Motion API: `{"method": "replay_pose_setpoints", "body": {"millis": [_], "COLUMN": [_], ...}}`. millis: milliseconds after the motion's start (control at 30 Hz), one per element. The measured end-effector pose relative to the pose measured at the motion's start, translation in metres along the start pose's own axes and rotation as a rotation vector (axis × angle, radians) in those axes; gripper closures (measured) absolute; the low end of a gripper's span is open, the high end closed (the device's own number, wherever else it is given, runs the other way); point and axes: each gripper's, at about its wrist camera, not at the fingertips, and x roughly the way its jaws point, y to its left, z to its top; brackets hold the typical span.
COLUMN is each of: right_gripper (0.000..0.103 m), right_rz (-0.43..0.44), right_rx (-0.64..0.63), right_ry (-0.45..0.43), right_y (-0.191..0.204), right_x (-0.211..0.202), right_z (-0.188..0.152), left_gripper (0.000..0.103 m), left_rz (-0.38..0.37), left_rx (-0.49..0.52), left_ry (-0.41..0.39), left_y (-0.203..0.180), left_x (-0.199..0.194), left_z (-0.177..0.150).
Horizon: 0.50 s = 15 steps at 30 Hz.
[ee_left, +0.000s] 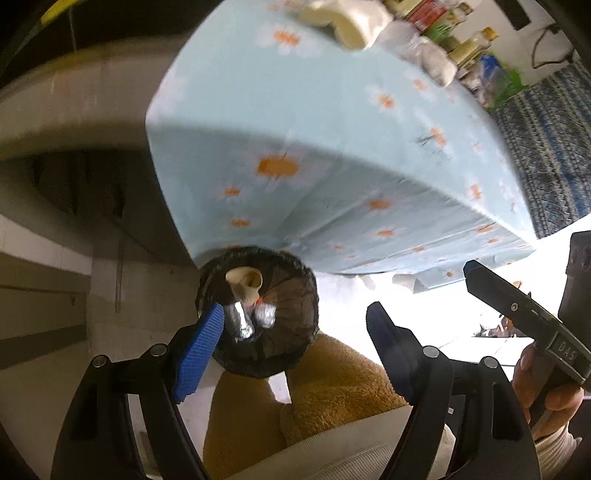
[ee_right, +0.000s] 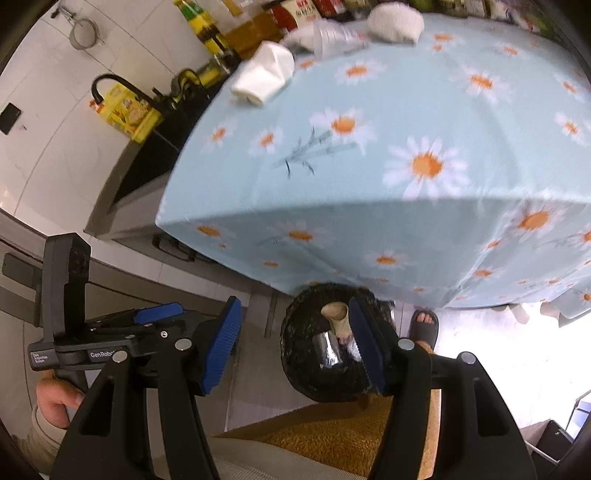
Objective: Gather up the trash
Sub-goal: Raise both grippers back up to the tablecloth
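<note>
Nearby, both blue-padded black grippers, left gripper [ee_left: 295,347] and right gripper [ee_right: 295,347], are hanging apart and empty above the round black-lined trash bin [ee_right: 306,369], its mouth facing upward, holding crumpled silver foil [ee_left: 240,321] and a cream paper cup [ee_left: 245,282]. Farther off, a crushed white paper cup [ee_right: 264,75] is lying sideways on the daisy-print blue tablecloth [ee_right: 369,166].

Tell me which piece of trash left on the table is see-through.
The clear plastic cup, lying on its side at the table's far edge. The paper cup left of it and the crumpled wad to its right are opaque white.
</note>
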Motion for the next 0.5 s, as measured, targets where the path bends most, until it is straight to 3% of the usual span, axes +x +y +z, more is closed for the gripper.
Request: {"method": "replay_pose_setpoints", "body": {"millis": [500], "right_gripper": [0.036], "right_rz": [-0.008], "right_rx": [-0.042], "right_ry": [-0.191], "right_y": [-0.005], "right_x": [-0.060], "right_z": [0.051], "left_gripper": [0.026], "left_rz": [0.037], "left_rx": [0.142], "left_ry": [-0.167], "left_y": [-0.047], "left_x": [-0.058], "left_z": [0.062]}}
